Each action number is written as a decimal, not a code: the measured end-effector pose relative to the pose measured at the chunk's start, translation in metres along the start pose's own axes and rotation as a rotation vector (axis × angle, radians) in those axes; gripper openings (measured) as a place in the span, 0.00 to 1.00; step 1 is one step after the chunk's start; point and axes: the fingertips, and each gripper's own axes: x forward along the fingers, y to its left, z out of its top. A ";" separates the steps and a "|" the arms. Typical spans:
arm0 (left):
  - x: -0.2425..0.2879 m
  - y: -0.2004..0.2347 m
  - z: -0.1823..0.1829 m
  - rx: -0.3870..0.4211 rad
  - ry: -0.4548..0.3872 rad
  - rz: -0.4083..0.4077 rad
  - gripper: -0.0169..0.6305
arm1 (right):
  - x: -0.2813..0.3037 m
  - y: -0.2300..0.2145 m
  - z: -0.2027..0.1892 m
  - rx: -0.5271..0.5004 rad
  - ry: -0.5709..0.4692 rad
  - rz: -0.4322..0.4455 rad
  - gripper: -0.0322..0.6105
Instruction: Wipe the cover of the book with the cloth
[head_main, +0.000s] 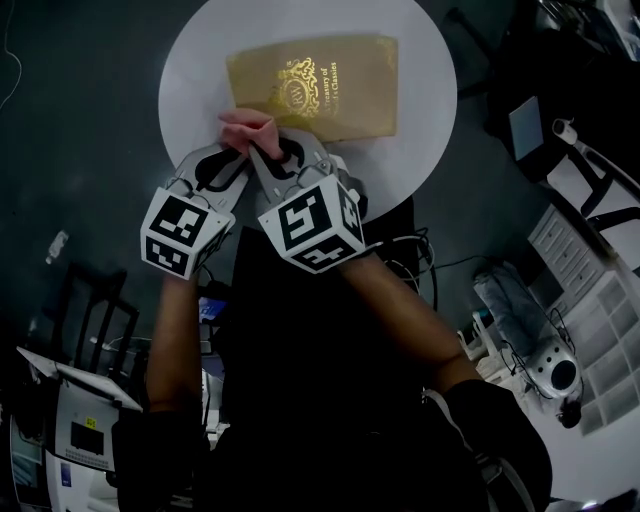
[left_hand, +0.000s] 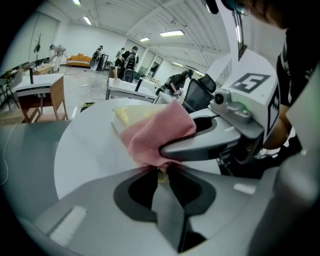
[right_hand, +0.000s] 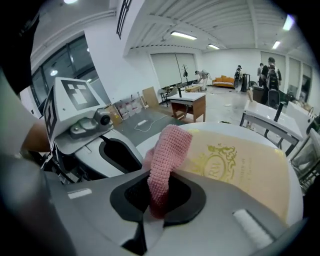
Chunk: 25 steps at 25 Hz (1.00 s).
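A gold book (head_main: 330, 85) with an embossed crest lies flat on the round white table (head_main: 425, 120). A pink knitted cloth (head_main: 248, 124) is bunched at the book's near left corner. Both grippers meet on it. My left gripper (head_main: 232, 142) is shut on the cloth (left_hand: 152, 135), pinching its lower edge at the jaw tips (left_hand: 159, 171). My right gripper (head_main: 264, 148) is shut on the cloth (right_hand: 167, 155), which stands up out of its jaws (right_hand: 156, 200). The right gripper's finger (left_hand: 200, 147) crosses over the cloth in the left gripper view. The book (right_hand: 245, 170) lies just beyond.
The table edge (head_main: 300, 185) is right under the grippers. A dark chair (head_main: 90, 310) stands low left, white drawer units (head_main: 585, 270) and cables at the right. Desks (right_hand: 187, 102) and people stand far off in the hall.
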 end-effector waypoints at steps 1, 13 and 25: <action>0.000 0.000 0.000 -0.003 0.001 0.000 0.14 | 0.000 0.000 -0.001 -0.004 -0.001 -0.003 0.09; 0.001 0.000 0.001 -0.001 0.017 0.010 0.14 | -0.027 -0.031 -0.025 0.015 0.005 -0.032 0.09; -0.001 -0.003 0.004 0.016 0.037 0.023 0.14 | -0.079 -0.091 -0.063 0.071 0.018 -0.161 0.09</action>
